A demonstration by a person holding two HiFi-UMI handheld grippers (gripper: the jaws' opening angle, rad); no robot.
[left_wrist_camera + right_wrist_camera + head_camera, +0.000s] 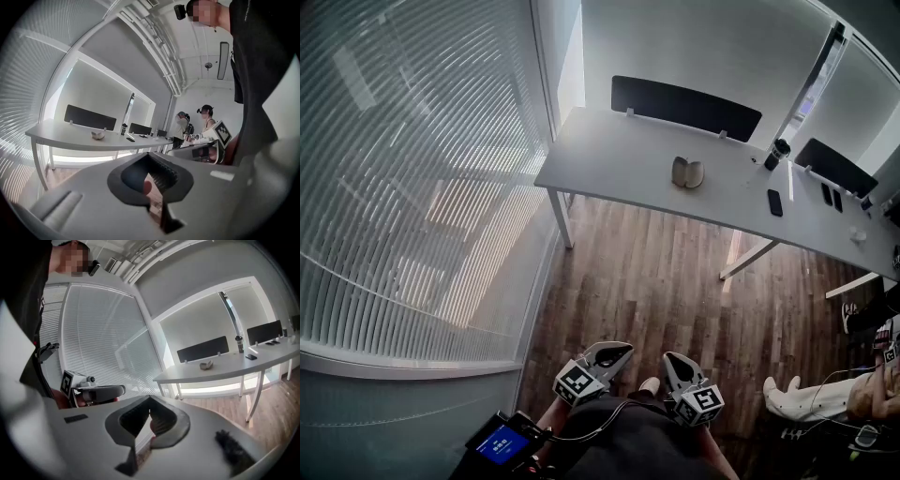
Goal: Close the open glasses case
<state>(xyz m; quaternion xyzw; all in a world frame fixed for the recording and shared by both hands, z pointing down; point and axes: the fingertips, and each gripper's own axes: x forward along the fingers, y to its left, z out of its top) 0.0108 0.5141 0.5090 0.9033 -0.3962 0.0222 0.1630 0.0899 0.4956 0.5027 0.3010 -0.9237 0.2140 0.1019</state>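
Holding left tool (622,351), right tool (672,360) closed (glasses case (687,172) open)

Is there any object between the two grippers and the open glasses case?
Nothing visible does. Only wooden floor lies between the left gripper, the right gripper and the glasses case, which lies open on the white desk.

Tabletop (609,159): white, smooth, matt.
Floor (656,291): brown wood planks, faint sheen.
Glasses case (687,172): pale, matt.
Left gripper (149,155): grey matt plastic, ribbed dark jaws.
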